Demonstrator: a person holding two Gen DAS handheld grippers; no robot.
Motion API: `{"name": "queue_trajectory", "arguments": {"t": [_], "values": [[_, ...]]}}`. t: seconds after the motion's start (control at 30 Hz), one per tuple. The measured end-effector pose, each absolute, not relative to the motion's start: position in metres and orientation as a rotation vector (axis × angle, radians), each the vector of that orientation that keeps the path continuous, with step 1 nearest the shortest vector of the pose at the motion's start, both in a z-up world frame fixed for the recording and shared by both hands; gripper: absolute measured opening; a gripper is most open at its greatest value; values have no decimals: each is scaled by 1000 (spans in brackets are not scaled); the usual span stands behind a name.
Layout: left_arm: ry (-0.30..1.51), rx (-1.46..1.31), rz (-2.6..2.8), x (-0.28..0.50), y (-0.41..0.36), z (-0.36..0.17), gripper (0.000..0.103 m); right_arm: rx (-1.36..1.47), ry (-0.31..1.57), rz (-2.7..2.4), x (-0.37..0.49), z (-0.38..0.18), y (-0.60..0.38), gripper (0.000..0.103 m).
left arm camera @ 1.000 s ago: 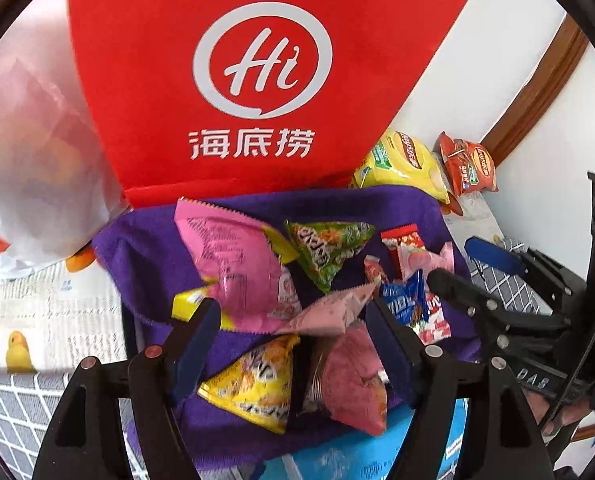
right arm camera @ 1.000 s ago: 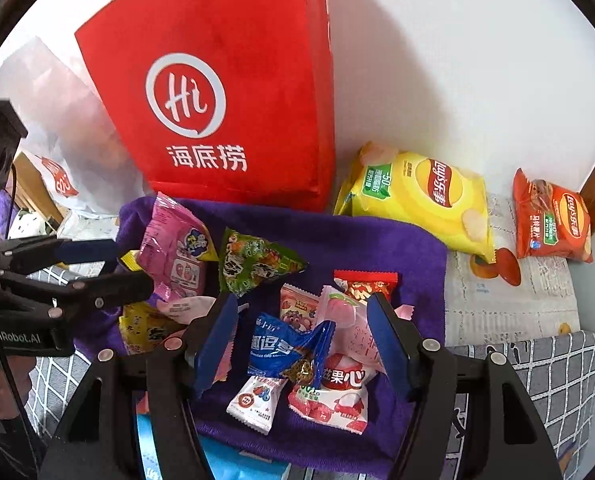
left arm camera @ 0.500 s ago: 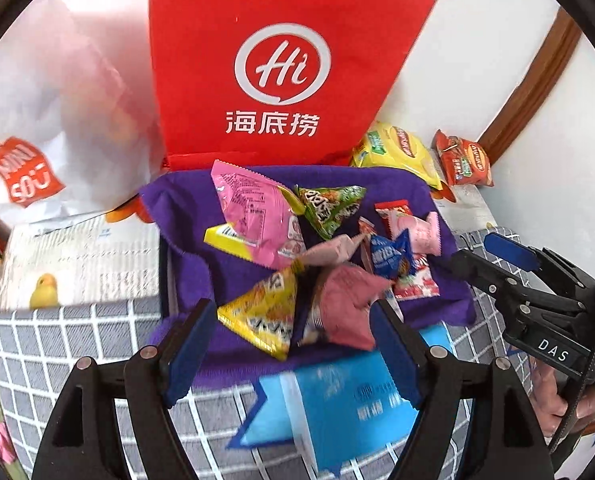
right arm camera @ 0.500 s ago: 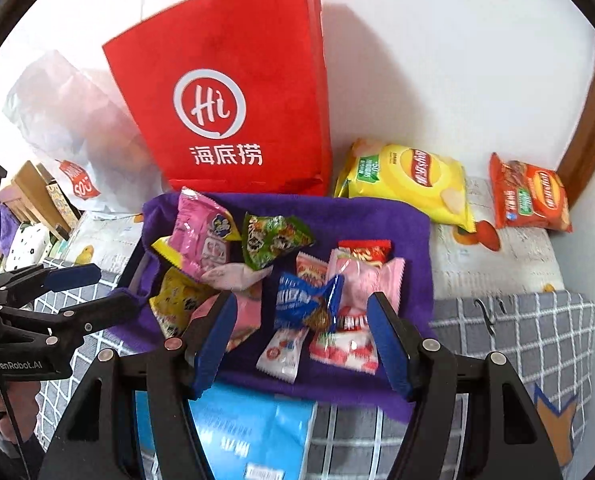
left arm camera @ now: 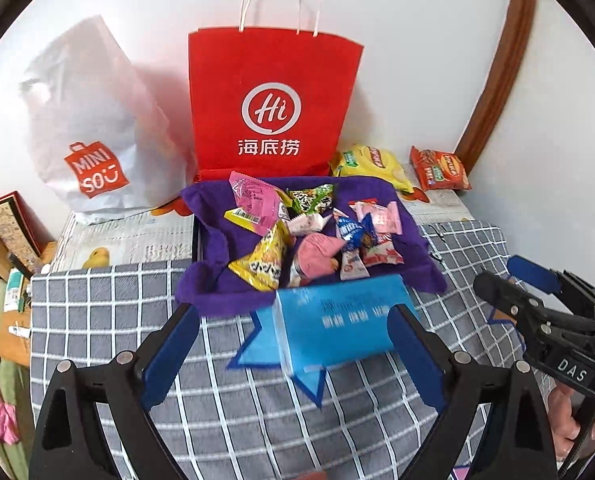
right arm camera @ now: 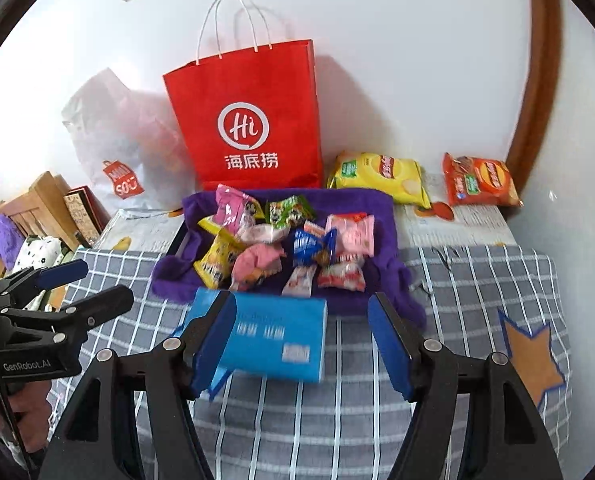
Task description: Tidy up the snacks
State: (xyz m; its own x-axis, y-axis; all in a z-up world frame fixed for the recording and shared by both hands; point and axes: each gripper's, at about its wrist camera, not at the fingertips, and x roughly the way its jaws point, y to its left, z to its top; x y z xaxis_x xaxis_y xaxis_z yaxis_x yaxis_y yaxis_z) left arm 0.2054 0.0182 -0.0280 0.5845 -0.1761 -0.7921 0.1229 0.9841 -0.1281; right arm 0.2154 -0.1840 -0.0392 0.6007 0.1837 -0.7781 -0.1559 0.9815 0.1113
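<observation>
Fingers [left arm camera: 293,344] [right arm camera: 309,344] spread, left just widened; blue pack [right arm camera: 273,340] print blurred, unreadable.

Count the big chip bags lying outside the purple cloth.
2. The yellow chip bag lies just right of the red paper bag, behind the purple cloth. The orange chip bag lies further right, near the wooden trim. Others may be hidden behind the bags.
</observation>
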Motion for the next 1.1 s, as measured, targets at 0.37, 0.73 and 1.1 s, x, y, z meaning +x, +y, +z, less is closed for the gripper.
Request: {"name": "queue_trajectory", "arguments": {"t": [0.37, 0.73, 1.1], "values": [[859, -56, -156, 129, 6, -15, 95, 51, 883, 152, 127, -32, -202, 77], [795, -48, -134, 65, 3, -5, 95, 16, 803, 92, 61, -24, -201, 93], [766, -44, -141, 35, -2, 2, 95, 19, 774, 85, 26, -17, -208, 93]]}}
